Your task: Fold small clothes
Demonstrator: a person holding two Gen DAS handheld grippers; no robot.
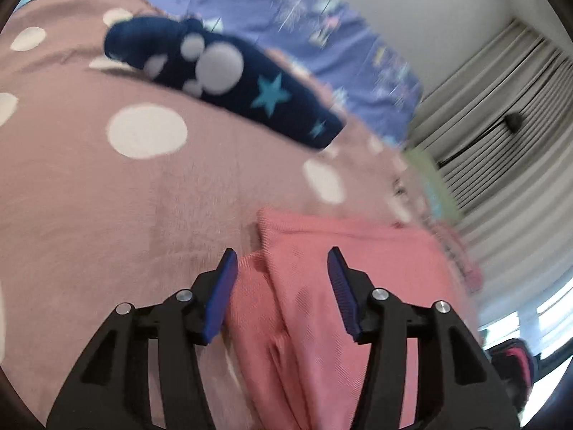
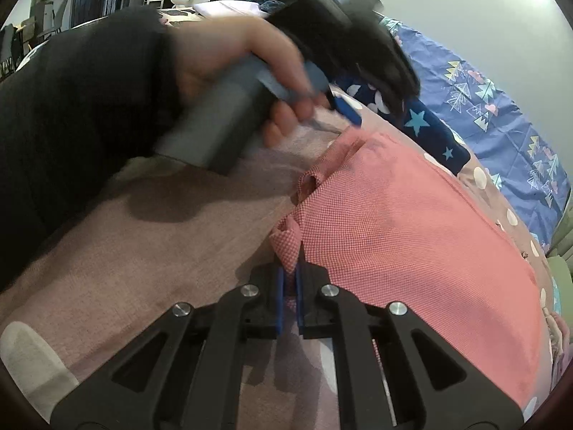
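Right gripper [image 2: 289,279] jaws clamped on a corner of the pink cloth [image 2: 404,229], which lies on the dotted blanket [image 1: 107,215]. Left gripper [image 1: 283,261] jaws spread wide over the cloth's folded edge, gripping nothing. Beyond: navy star garment [image 1: 258,96] on the blanket, then blue sheet [image 1: 286,10].

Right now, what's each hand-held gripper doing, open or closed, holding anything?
Left hand-held gripper: open, holding nothing, over the pink garment.
Right hand-held gripper: closed on the pink garment's corner.
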